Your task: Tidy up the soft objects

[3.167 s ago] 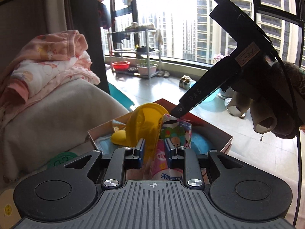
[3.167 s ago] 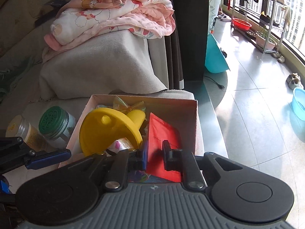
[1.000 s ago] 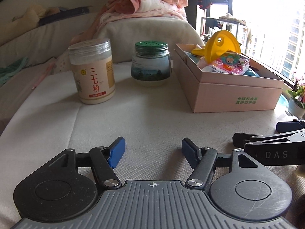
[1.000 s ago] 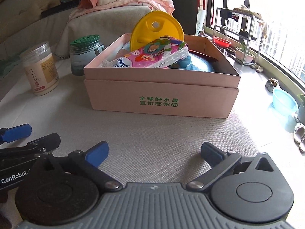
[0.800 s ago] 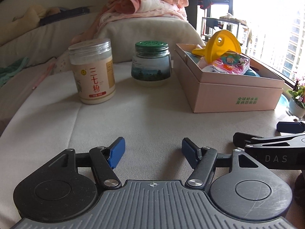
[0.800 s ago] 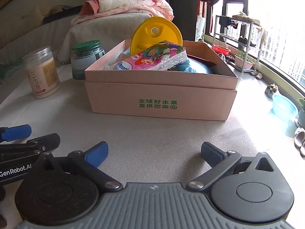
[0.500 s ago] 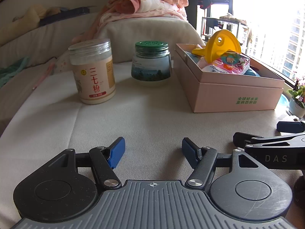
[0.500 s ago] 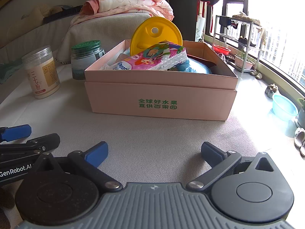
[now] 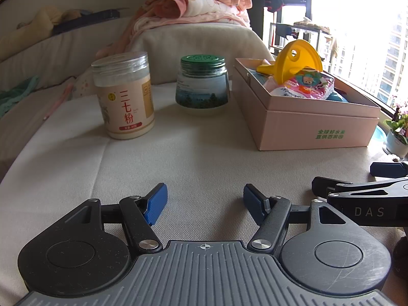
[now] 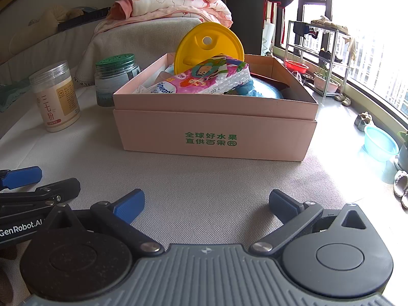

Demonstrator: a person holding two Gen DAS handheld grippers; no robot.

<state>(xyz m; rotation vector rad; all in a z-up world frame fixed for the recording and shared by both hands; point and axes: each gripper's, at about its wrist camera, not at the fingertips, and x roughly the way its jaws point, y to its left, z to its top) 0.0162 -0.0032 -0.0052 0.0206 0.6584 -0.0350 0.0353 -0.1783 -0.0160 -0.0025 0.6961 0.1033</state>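
A pink cardboard box [image 10: 214, 132] with green print stands on the beige cloth surface; it also shows in the left wrist view [image 9: 313, 125]. In it lie a pink tissue pack [image 10: 201, 79], a yellow funnel-shaped toy [image 10: 209, 46], a blue soft item [image 10: 265, 91] and something red, mostly hidden. My left gripper [image 9: 205, 200] is open and empty, low over the cloth, well short of the box. My right gripper [image 10: 206, 205] is open and empty, facing the box front. Each gripper shows at the edge of the other's view.
A white-powder jar with red characters [image 9: 123, 97] and a green-lidded glass jar [image 9: 202, 84] stand left of the box. Folded pink blankets [image 10: 173, 0] lie on a cushion behind. The surface drops off at the right toward the floor, a blue basin [image 10: 380, 142] and windows.
3.2 s ago both grippers were shut over the box, the left on the tissue pack. Now both are open, empty and drawn back. Over the last second almost nothing moved.
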